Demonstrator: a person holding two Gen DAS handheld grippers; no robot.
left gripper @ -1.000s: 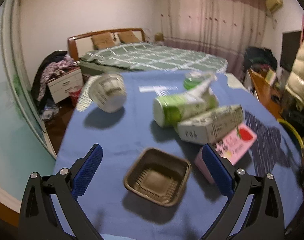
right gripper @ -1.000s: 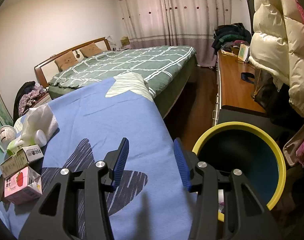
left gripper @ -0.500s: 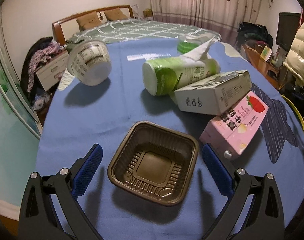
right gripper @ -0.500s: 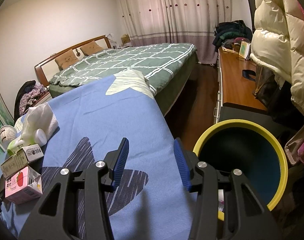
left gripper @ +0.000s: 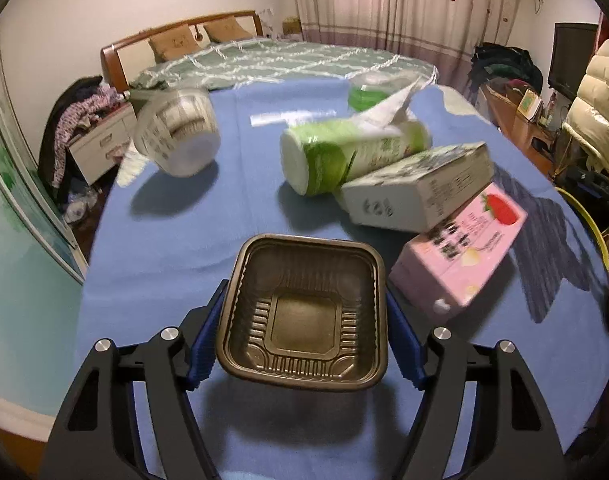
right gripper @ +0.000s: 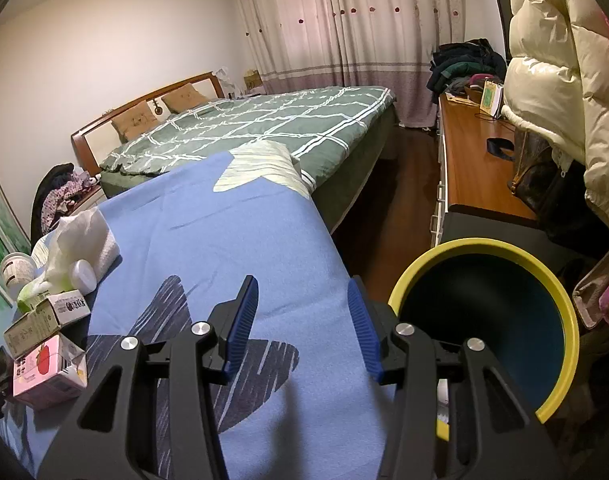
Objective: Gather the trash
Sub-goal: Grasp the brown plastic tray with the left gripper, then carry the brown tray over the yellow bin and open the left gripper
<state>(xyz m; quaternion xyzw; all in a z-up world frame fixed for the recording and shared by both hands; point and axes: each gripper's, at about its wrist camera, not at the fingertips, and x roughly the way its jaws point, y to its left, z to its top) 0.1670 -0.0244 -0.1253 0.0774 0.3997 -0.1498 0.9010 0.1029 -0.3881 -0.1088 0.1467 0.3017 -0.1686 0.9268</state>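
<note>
Clamping across its two side rims, the left gripper is closed on the brown plastic tray, whose hollow faces up and whose near edge casts a shadow on the blue tablecloth beneath; whether the tray is raised off the cloth cannot be told for certain. Blue pads are pressed against the tray on either side. Just beyond the tray, to its right, a pink carton with a strawberry print is seen lying flat, and a white-and-green box is laid partly over it. Against that box a green-and-white cylindrical container is rested on its side, with white tissue bunched over it. Farther left, well apart from the rest, a white cup is tipped on its side. The right gripper is held with its jaws apart and nothing between them, over the right edge of the cloth, with a yellow-rimmed bin just to its right beside the table. The same carton and box are seen at the far left of the right wrist view.
</note>
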